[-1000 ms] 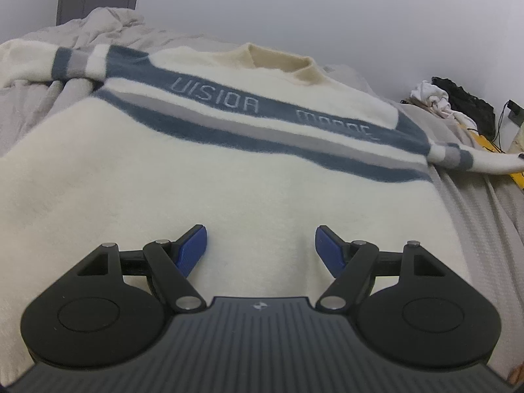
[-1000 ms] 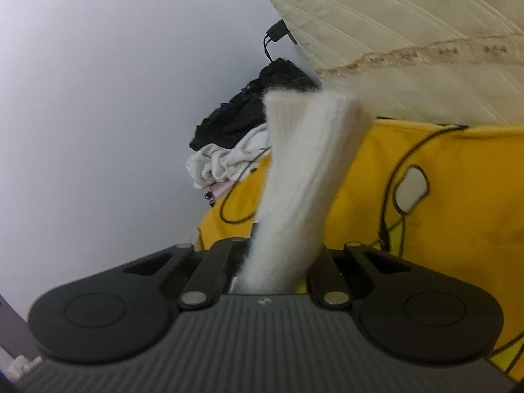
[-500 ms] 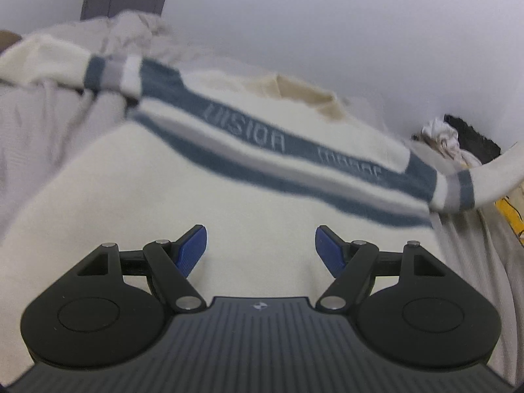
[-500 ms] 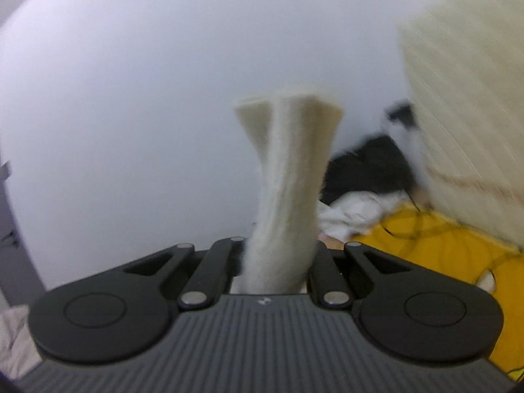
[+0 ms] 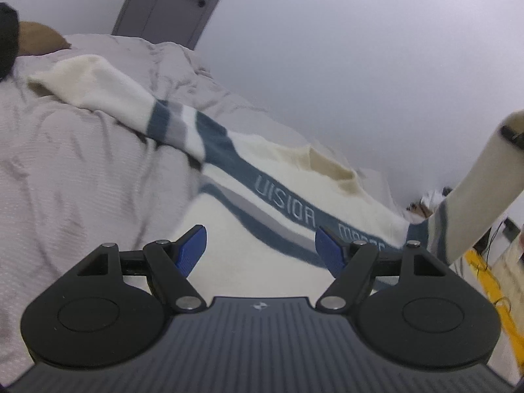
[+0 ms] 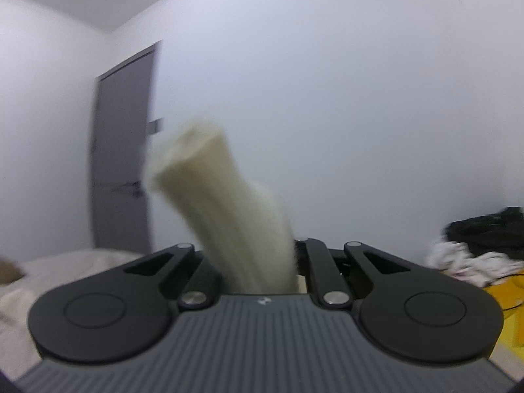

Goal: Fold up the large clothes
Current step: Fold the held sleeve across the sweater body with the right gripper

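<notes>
A cream sweater [image 5: 262,262] with blue and grey chest stripes lies flat on the grey bed cover [image 5: 65,180]. Its far sleeve [image 5: 98,88] stretches out to the upper left. My left gripper [image 5: 260,247] hovers open above the sweater's body, blue pads apart with nothing between them. The other sleeve [image 5: 475,190] rises off the bed at the right edge, pulled taut. My right gripper [image 6: 262,275] is shut on that sleeve's cuff [image 6: 226,216], which sticks up past the jaws and looks blurred.
A grey door [image 6: 124,150] stands in the white wall behind the bed. Dark and white clothes [image 6: 475,249] are heaped on a yellow cloth [image 6: 504,298] at the right. A brown pillow [image 5: 39,37] sits at the far left.
The right gripper swung the cuff up and across, from facing the yellow cloth to facing the door. The sleeve has lifted off the bed. The left gripper rose and rolled, staying open.
</notes>
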A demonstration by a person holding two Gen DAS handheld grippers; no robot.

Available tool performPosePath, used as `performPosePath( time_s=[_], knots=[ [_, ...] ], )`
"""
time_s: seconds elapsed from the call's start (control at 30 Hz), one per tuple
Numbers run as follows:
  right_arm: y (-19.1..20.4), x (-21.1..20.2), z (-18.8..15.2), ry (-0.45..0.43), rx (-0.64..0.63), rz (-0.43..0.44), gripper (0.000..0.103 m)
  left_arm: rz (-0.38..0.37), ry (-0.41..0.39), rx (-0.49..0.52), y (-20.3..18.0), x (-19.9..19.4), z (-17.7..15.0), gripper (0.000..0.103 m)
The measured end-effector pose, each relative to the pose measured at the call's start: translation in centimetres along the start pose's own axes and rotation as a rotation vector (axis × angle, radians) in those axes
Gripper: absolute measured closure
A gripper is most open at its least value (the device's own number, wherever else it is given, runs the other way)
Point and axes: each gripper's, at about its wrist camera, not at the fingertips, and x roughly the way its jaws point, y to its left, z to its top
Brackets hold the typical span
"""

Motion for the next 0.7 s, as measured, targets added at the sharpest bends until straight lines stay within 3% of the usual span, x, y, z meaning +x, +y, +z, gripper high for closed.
performPosePath(
  time_s=[0.23,0.37,0.5,0.67,0.7],
  knots=[
    [10.7,-1.1,-9.2,0.145,-0.096,0.17,0.091,-0.001,-0.033,-0.126,4.0,-0.8,1.4,0.026],
    [14.6,-1.1,-15.7,0.271,-0.164,0.218,0.09,0.069,-0.035,-0.078,4.3,0.4,1.1,0.025],
    [16.7,-1.0,-20.7,0.418,-0.185,0.234,0.09,0.011,0.016,-0.138,4.8,2.4,0.5,0.026],
    [17.8,-1.3,-21.5,0.487,-0.192,0.252,0.083,-0.03,0.015,-0.117,4.2,3.2,0.0,0.026],
    [17.5,-1.3,-21.3,0.5,-0.178,0.269,0.073,-0.04,0.017,-0.117,4.1,3.3,-0.1,0.026]
  ],
)
